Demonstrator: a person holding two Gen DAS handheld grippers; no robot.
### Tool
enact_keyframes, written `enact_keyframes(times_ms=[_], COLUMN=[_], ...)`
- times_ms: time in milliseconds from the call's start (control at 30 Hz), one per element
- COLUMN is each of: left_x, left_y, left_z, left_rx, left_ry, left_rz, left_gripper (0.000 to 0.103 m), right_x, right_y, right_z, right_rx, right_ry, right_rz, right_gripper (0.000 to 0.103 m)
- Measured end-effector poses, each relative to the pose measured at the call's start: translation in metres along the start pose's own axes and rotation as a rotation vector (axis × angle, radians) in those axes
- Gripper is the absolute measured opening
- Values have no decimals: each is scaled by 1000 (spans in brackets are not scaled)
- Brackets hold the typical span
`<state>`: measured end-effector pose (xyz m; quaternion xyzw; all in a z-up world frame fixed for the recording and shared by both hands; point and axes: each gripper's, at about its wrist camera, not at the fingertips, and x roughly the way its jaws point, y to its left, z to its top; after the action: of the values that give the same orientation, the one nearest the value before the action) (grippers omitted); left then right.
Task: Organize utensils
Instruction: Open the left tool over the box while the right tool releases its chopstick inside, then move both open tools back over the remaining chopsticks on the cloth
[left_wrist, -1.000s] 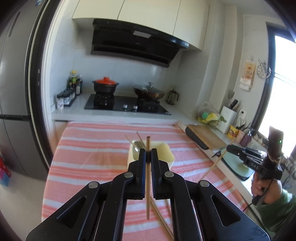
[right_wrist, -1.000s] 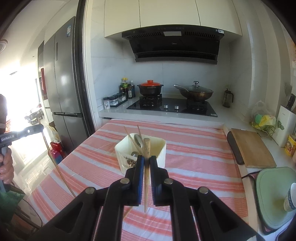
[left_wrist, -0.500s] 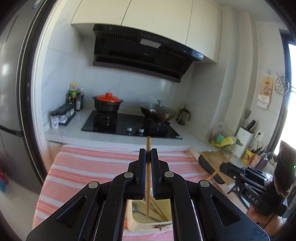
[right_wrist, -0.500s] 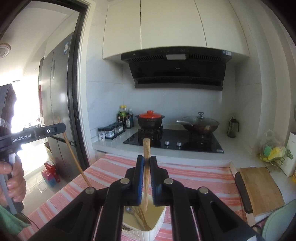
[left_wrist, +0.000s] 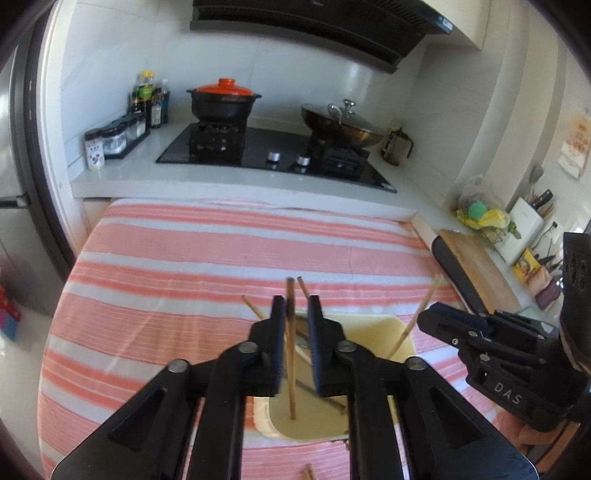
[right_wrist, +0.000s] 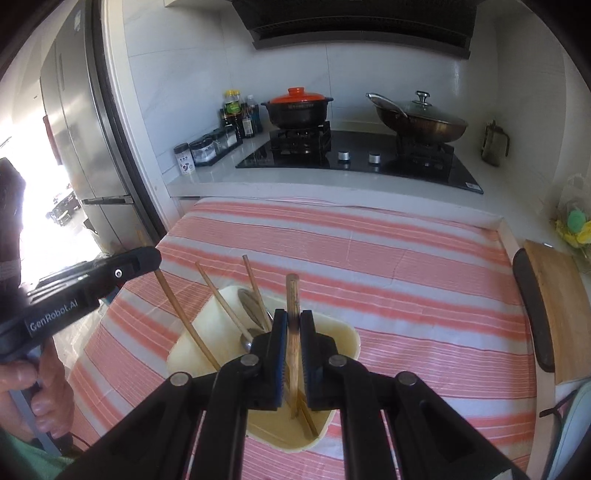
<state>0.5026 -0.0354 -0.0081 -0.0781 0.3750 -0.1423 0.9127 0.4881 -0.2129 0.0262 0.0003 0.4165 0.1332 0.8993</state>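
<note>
Showed two black claws, one per hand, both tilted steeply down over one cream utensil holder (right_wrist: 207, 325) on a worktop (right_wrist: 406, 295) covered in pink and white striped cloth. Caught the left claw (left_wrist: 295, 306) with jaws just opened, released, pads standing clear of one upright wooden chopstick (left_wrist: 290, 369) whose lower tip sat inside the holder. Found the right claw (right_wrist: 293, 321) the same: jaws just parted, released, with a paler, thicker chopstick (right_wrist: 292, 295) loose between the pads, its foot in the holder. Glimpsed the left hand (right_wrist: 40, 380) wrapped round its handle at the frame edge. Counted two more thin chopsticks (right_wrist: 221, 299) leaning in the holder's far side, beside one metal spoon (right_wrist: 251, 306). Noted one chopstick end (left_wrist: 308, 472) lying on the cloth nearby.
</note>
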Motion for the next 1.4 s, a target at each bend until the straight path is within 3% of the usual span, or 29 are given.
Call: enact_keyframes(times_ms=[33, 67, 167, 300, 400, 500, 567, 600, 700, 800, 900, 1067, 1200, 1400], left_x=[-2, -10, -43, -96, -128, -144, -143, -141, -132, -118, -98, -74, -64, -52], left_y=[2, 5, 8, 17, 32, 45, 47, 46, 29, 6, -6, -12, -14, -16], left_z=[0, 0, -10, -53, -113, -189, -235, -252, -285, -291, -290, -299, -308, -311], left_rx=[-18, -38, -6, 144, 221, 203, 135, 96, 16, 21, 18, -19, 10, 35], left_ry=[9, 5, -2, 48, 108, 159, 179, 187, 202, 184, 172, 182, 187, 195], left_rz=[5, 0, -9, 24, 51, 81, 108, 103, 28, -14, 19, 15, 89, 140], left_gripper=[47, 55, 62, 77, 89, 91, 91, 91, 91, 91, 91, 91, 91, 91], right_x=[-3, -11, -48, -93, -116, -125, -124, -123, -123, -129, -129, -119, -117, -120], right_y=[0, -2, -3, -1, -4, -11, -14, -16, -11, 0, 5, 7, 7, 9], right_z=[1, 0, -8, -52, -120, -210, -263, -284, -330, -347, -350, -355, -362, -364], right_rx=[14, 37, 64, -38, -141, -205, -159, -105, 37, 83, 102, 117, 128, 125], right_ry=[-16, -50, -126, -79, 3, 71, 103, 111, 100, 32, -21, -12, -6, -18], right_rz=[-4, -4, 31, 19, -23, -138, -190, -176, -142, -154, -165, -171, -163, -160], right_gripper=[31, 44, 45, 45, 49, 49, 49, 49, 49, 49, 49, 49, 49, 49])
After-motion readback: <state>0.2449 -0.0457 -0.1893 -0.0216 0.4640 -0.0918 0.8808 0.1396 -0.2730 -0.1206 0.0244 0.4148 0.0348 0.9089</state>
